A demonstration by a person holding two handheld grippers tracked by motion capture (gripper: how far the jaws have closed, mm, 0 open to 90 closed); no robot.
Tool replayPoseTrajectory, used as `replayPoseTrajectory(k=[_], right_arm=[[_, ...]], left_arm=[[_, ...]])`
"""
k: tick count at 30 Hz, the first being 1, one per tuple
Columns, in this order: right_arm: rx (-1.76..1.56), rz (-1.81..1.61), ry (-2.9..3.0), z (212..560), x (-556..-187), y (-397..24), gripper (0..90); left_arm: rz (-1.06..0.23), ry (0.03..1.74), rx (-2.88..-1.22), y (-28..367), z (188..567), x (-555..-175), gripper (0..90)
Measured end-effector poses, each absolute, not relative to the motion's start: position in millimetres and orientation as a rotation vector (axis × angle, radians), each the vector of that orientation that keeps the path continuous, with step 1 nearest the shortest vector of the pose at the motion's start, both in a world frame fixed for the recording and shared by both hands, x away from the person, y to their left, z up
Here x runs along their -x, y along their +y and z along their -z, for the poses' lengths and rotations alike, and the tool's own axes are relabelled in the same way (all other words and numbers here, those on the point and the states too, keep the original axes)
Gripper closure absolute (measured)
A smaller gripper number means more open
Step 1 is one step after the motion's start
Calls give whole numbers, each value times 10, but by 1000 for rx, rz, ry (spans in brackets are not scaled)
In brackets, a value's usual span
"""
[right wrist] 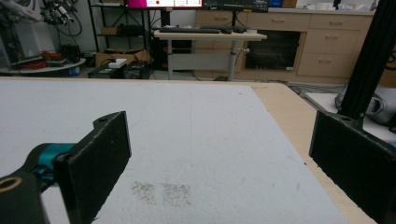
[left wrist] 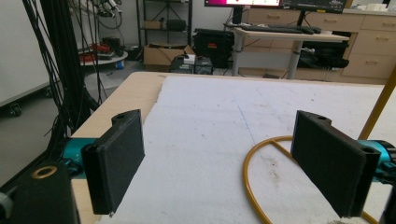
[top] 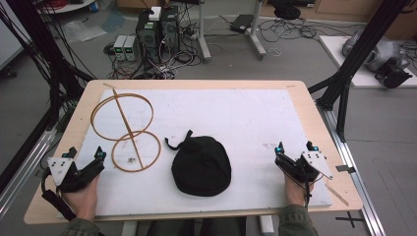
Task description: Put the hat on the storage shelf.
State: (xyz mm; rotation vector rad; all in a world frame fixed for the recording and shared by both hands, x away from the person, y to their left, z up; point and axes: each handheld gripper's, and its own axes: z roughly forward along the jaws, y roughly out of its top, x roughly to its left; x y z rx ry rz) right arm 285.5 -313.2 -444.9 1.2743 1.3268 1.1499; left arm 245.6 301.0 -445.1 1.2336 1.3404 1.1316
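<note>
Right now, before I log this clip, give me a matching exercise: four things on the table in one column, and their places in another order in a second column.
Things:
1. black bag
2. wooden hoops
3. left tongs
4. right tongs

Places:
A. near the table's right edge, open over bare white mat
B. middle of the mat, near the person
C. left part of the mat, two rings joined by a stick
D. near the table's left edge, open beside the smaller ring

Pairs: 1-B, 2-C, 3-D, 4-A
</note>
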Motion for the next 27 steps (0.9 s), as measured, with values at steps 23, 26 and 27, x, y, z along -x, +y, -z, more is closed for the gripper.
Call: replayPoseTrajectory(k=[23,26,27], right_arm=[[-1278,-1154,1327,4451,-2823,-3179,44],[-1279,-1161,1329,4451,-2831,-3180,44],[-1279,-1161,1329,4451,-2831,-3180,44]], left_arm=[[-1115,1326,-1251,2965,4449,-2487,185],[-1115,1326,-1250,2966,4450,-2487,185],[-1115,1326,-1250,2966,4450,-2487,185]])
